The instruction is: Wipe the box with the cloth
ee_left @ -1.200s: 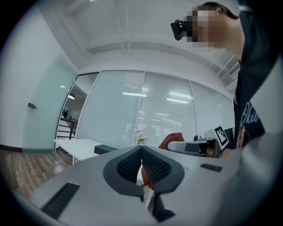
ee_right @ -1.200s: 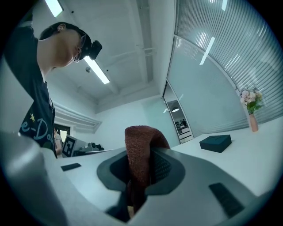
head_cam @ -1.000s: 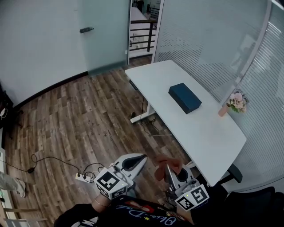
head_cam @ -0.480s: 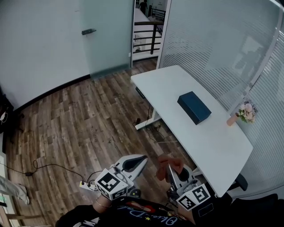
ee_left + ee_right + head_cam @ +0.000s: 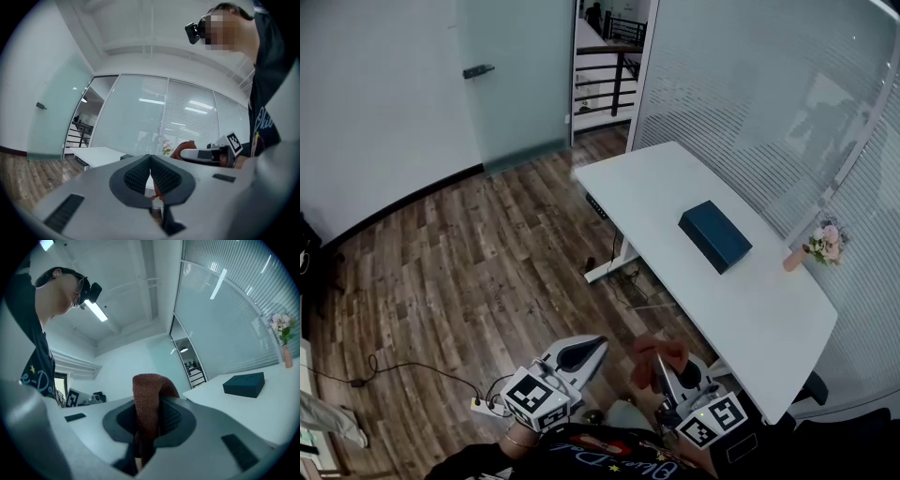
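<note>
A dark blue box [image 5: 715,235] lies flat on the white desk [image 5: 675,197], well ahead of me; the right gripper view also shows the box [image 5: 243,383] at its right. A rust-red cloth [image 5: 147,404] is pinched between the jaws of my right gripper [image 5: 660,357], which is held low, near my body and off the desk's near end. The cloth [image 5: 656,354] bunches over the jaw tips. My left gripper [image 5: 581,353] hangs beside it over the floor, jaws shut with nothing between them.
A small vase of pink flowers [image 5: 823,243] stands at the desk's right edge by the slatted glass wall [image 5: 750,84]. A power strip and cable [image 5: 478,405] lie on the wood floor at the left. A chair [image 5: 811,389] is tucked by the desk's near end.
The desk and box have slid slightly right and down in the head view. Both grippers keep their pose, the cloth still in the right one.
</note>
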`<control>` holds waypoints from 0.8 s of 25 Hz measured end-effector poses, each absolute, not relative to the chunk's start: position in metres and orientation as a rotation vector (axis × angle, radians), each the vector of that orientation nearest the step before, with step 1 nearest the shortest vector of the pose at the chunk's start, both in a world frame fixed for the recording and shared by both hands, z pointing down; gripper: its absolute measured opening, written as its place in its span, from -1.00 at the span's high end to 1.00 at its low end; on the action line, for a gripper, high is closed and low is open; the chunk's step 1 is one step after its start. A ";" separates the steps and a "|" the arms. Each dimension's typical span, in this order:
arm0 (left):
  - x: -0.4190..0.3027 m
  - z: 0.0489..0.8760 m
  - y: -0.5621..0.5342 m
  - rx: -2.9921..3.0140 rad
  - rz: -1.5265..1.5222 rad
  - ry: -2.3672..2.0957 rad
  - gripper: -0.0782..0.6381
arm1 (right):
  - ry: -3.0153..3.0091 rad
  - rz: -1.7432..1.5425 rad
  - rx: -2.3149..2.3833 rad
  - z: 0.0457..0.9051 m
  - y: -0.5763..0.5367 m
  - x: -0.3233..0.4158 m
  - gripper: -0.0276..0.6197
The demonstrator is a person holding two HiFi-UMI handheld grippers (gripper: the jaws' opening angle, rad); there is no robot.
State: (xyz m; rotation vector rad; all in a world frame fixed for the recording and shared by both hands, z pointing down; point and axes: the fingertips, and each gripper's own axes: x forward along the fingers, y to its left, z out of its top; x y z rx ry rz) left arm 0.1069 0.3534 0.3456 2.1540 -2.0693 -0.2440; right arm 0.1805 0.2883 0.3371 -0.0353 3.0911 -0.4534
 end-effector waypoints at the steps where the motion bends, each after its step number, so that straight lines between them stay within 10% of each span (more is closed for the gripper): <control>1: 0.106 0.347 0.351 2.152 -0.243 -2.061 0.77 | 3.094 -0.469 -0.047 0.340 0.283 0.178 0.75; 20: 0.003 0.329 0.212 2.068 -0.094 -2.263 0.77 | 3.008 -0.573 0.130 0.333 0.122 0.062 0.75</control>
